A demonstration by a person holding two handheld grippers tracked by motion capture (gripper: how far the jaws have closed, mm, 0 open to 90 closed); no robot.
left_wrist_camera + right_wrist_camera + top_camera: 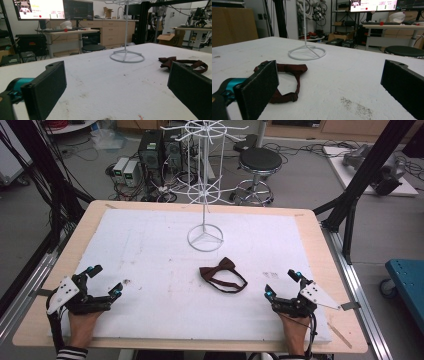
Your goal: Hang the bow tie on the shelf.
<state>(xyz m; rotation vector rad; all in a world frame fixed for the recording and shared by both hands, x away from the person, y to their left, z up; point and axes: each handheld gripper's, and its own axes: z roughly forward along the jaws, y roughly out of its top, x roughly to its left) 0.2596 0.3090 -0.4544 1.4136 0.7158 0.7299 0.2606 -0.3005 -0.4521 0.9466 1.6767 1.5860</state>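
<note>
**Bow tie lies free between two wide-set tongs**

The brown bow tie [223, 275] lies flat on the white foam sheet [150, 250] a little right of centre in the high view, its knot toward the upper left and its strap looped out toward the lower right. Nothing touches it. Just above it in that frame stands the ring base of the white wire rack [205, 239], apart from the tie.

The right tongs [283, 284] rest at the lower right of the high view, jaws spread wide and holding nothing, near the strap end of the tie but clear of it. The left tongs [105, 280] sit at the lower left, likewise wide and holding nothing, well apart from the tie.

The right gripper view brings the bow tie [287, 75] close, at centre left of the frame, partly behind the left jaw, and shows the strap's buckle, which the high view is too small to resolve. The left gripper view catches the bow tie [182, 62] at its right edge, farther off, above the right jaw. Both gripper views show monitors, desks and a stool beyond the counter [320, 245]; the high view instead shows the floor, computer towers and the rack's upper hook tiers.
</note>
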